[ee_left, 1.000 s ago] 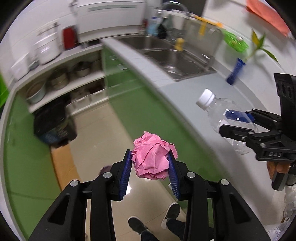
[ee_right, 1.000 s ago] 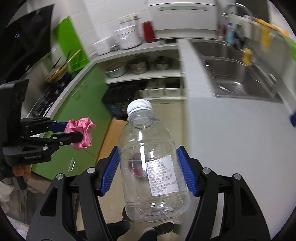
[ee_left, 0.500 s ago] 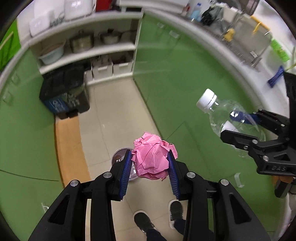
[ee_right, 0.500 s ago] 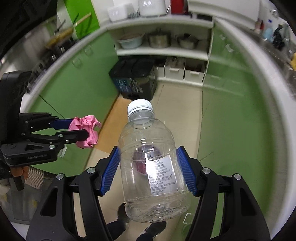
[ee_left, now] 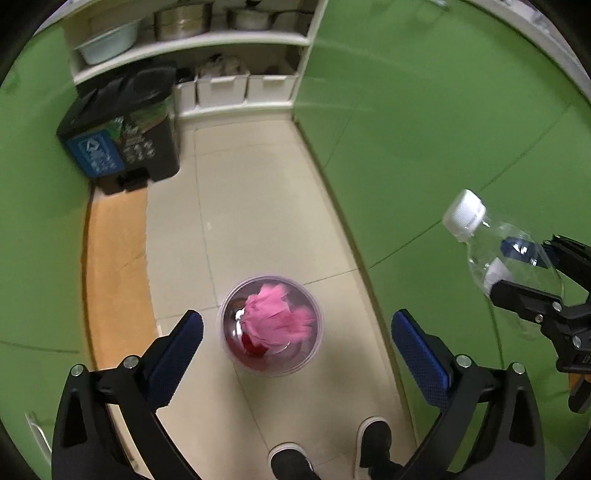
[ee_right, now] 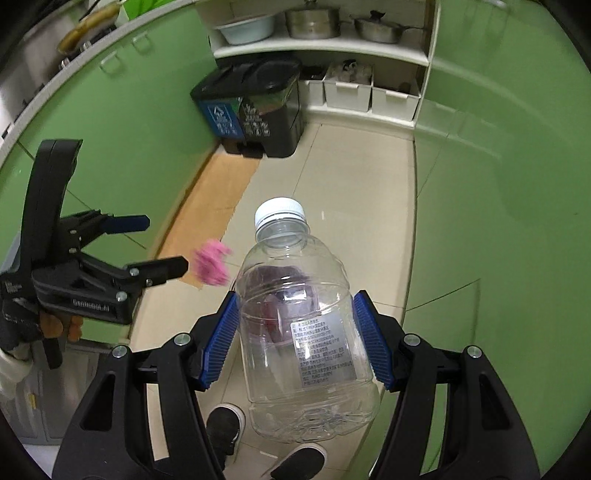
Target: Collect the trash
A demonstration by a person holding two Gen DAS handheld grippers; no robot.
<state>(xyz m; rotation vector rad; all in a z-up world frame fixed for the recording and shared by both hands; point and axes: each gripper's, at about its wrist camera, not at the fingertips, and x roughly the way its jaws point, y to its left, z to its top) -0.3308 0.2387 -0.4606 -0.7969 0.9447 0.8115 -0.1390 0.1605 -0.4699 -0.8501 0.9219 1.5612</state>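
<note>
My left gripper (ee_left: 295,339) is open and empty, held above a small round bin (ee_left: 271,363) on the floor. A crumpled pink paper ball (ee_left: 277,321) is blurred in the air over the bin's mouth; in the right wrist view the ball (ee_right: 211,261) is just off the left gripper's (ee_right: 155,245) tips. My right gripper (ee_right: 295,343) is shut on a clear plastic bottle (ee_right: 303,332) with a white cap, held upright. The bottle also shows in the left wrist view (ee_left: 495,254).
A black two-part pedal bin (ee_left: 122,136) stands at the far end of the tiled floor, under white shelves with pots (ee_right: 314,22). Green cabinet fronts (ee_left: 424,110) line both sides. A brown mat (ee_left: 114,269) lies at left. The person's shoes (ee_left: 328,450) are below.
The left gripper has opened and let go of the pink paper ball, which drops toward the small bin. Both grippers have tilted down toward the floor. The right gripper still holds the bottle.
</note>
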